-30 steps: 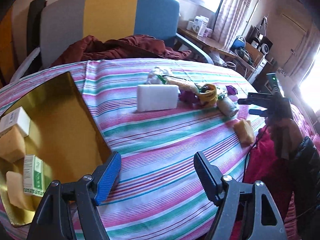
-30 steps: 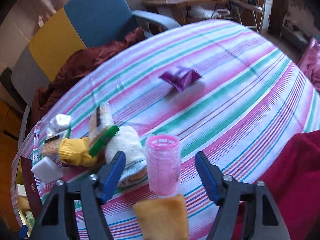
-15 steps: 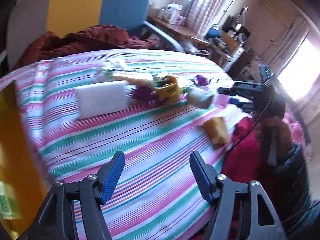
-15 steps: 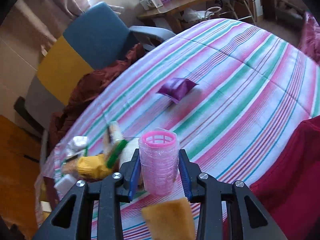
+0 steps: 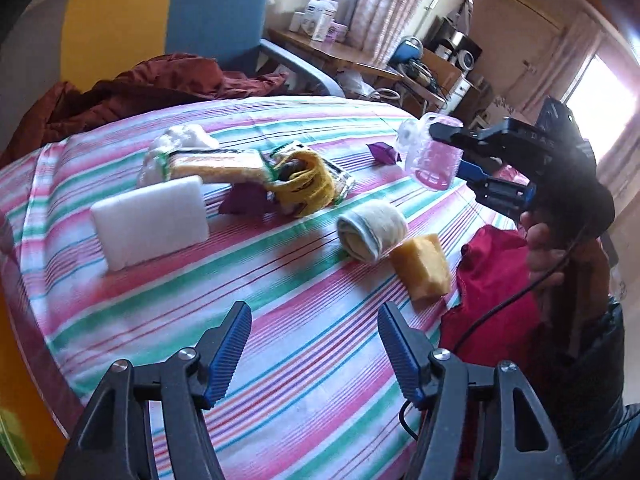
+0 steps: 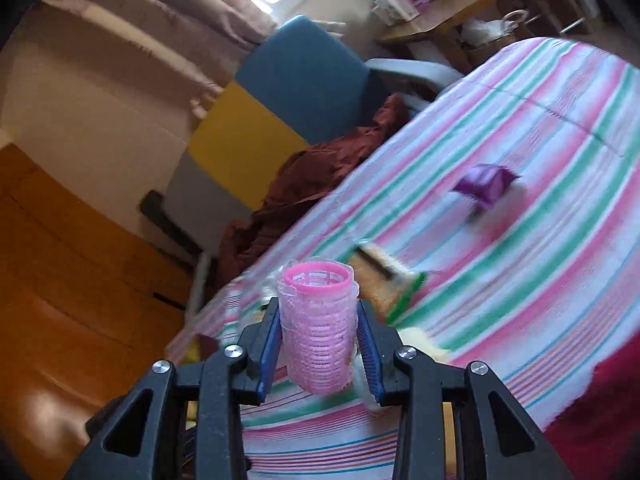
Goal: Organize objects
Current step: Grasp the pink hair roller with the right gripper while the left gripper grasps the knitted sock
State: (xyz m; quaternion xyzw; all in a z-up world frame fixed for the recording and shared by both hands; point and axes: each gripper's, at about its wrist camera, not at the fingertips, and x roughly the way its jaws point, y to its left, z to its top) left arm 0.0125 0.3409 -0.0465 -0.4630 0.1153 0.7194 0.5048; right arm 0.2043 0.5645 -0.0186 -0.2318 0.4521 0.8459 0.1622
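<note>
My right gripper (image 6: pixel 320 342) is shut on a pink hair roller (image 6: pixel 318 324) wrapped in clear plastic and holds it above the striped table. The left wrist view shows that same hair roller (image 5: pixel 434 158) in the air at the right, clamped by the right gripper (image 5: pixel 450 152). My left gripper (image 5: pixel 314 346) hangs open and empty over the near part of the tablecloth (image 5: pixel 280 320). On the cloth lie a white sponge block (image 5: pixel 150 222), a rolled beige sock (image 5: pixel 372 230), a yellow sponge (image 5: pixel 426 272), a yellow yarn bundle (image 5: pixel 306 184) and a purple packet (image 5: pixel 384 152).
A chair (image 5: pixel 172 28) with yellow and blue panels stands behind the table, a dark red garment (image 5: pixel 160 88) draped on it. A red cloth (image 5: pixel 492 280) lies at the table's right edge beside the person's hand (image 5: pixel 544 256). A gold tray's edge (image 5: pixel 16 400) shows at far left.
My right gripper closed on the pink hair roller and lifted it off the table. My left gripper swung right, away from the gold tray, and its jaws narrowed somewhat.
</note>
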